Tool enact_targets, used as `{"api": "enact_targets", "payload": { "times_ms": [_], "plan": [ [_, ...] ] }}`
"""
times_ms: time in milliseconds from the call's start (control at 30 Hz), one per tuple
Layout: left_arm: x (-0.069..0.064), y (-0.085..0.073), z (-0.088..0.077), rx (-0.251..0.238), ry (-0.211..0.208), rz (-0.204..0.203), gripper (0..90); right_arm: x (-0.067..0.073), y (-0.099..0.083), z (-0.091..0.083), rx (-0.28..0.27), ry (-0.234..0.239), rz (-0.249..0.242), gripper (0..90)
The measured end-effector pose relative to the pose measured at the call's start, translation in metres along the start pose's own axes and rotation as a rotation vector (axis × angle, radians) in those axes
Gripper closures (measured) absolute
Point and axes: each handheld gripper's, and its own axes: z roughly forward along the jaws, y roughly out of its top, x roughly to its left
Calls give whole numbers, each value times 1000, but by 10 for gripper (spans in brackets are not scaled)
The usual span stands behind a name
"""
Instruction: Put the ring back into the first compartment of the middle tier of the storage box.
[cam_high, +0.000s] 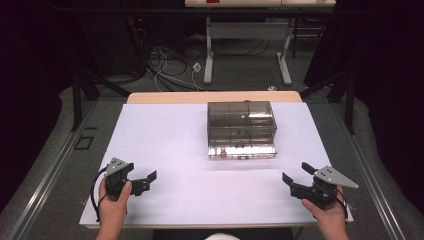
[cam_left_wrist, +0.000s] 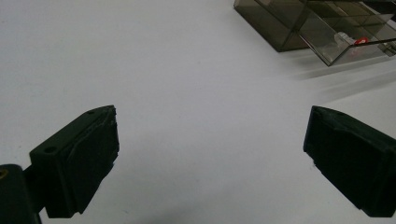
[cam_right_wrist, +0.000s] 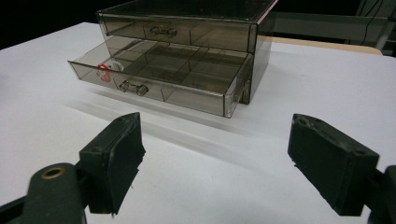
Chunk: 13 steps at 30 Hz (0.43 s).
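1. Here, your left gripper sits near the table's front left corner, jaws apart, empty.
2. Your right gripper sits near the front right corner, jaws apart, empty.
3. The box stands toward the far edge, bottom drawer pulled out.
4. Behind it, a dark room, cables on the floor.

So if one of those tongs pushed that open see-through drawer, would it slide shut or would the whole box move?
The lower drawer probably slides in easily. The smoky plastic box looks light, nearly empty, so it might skid on the smooth white table.
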Motion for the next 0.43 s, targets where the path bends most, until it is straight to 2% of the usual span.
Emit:
{"api": "enact_targets", "payload": {
  "times_ms": [233, 433],
  "plan": [
    [-1, 0, -1, -2, 1, 14, 36, 0, 0, 0, -10, -5, -9, 176],
    [-2, 0, -1, -3, 1, 14, 36, -1, 1, -1, 6, -20, -1, 160]
  ]
}}
